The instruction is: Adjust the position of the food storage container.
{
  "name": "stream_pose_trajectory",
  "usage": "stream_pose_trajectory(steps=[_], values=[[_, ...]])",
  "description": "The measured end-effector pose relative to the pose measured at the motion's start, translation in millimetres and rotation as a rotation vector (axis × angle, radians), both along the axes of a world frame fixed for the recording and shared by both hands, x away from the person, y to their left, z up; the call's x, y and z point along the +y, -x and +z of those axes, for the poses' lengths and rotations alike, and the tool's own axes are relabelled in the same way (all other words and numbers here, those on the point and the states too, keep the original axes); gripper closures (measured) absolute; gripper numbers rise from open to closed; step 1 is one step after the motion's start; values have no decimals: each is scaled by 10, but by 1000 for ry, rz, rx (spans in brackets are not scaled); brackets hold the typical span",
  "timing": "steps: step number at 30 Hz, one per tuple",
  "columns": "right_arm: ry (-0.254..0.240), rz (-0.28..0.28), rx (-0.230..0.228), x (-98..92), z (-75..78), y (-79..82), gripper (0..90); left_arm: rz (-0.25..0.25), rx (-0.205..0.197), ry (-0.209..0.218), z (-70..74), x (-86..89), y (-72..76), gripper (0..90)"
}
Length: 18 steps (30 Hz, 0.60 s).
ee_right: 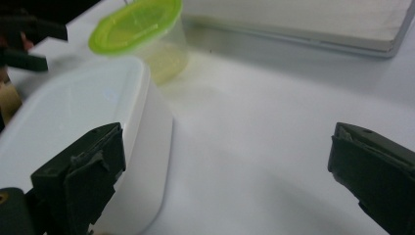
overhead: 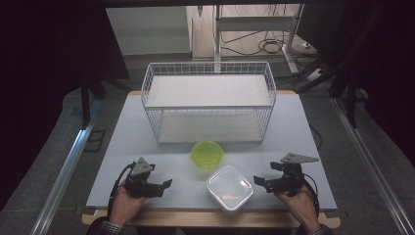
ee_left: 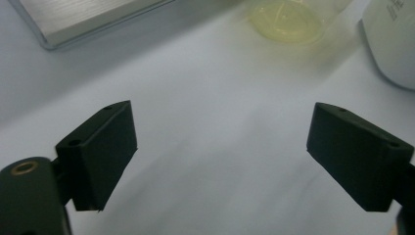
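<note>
A round container with a lime-green lid [overhead: 206,153] stands on the white table, just in front of the wire basket [overhead: 209,68]. A square white container with a clear lid [overhead: 229,188] lies nearer the front edge. My left gripper [overhead: 166,183] rests low at the left, pointing right, jaws open and empty. My right gripper [overhead: 258,181] sits right of the white container, pointing left, open and empty. In the right gripper view the white container [ee_right: 83,137] lies beside the left jaw, with the green-lidded container [ee_right: 139,29] behind it. The left gripper view shows the green container's base [ee_left: 286,22].
The white wire basket holds a white shelf board [overhead: 209,90] on top and stands at the table's back. The table's front edge [overhead: 195,215] runs just before the hands. Dark curtains flank both sides, and cables lie on the floor behind.
</note>
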State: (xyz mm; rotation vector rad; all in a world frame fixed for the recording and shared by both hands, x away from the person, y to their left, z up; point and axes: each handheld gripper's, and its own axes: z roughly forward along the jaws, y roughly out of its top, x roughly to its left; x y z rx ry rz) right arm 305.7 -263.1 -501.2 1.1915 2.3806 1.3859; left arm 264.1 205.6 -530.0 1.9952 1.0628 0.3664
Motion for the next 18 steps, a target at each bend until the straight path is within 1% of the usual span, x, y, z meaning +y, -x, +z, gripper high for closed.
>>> stream_pose_trajectory(steps=[2,3,4,6,8,10,13,15,16,17,18], values=[[12,7,-8,0,5,2,15,-9,1,39,5,1,-3,125],[20,7,-7,0,9,0,18,-9,1,39,5,1,-3,128],[20,7,-7,0,9,0,18,-16,-4,51,5,-6,-1,128],[29,11,-4,2,10,-2,34,-31,-9,59,-1,-25,-2,134],[37,10,10,7,9,-5,54,-56,-8,67,-24,-51,-12,136],[47,8,15,11,7,-7,75,-58,-3,61,-42,-77,-21,127],[58,6,23,17,10,-7,93,-56,-11,65,-39,-98,-22,101],[61,6,22,20,12,-6,99,-57,-14,90,-25,-97,-19,94],[62,7,22,20,12,-6,101,-57,-11,98,-20,-91,-20,94],[62,8,21,20,12,-7,104,-49,18,108,-10,-83,-26,95],[63,9,19,21,11,-8,105,-41,35,105,1,-80,-28,98]])
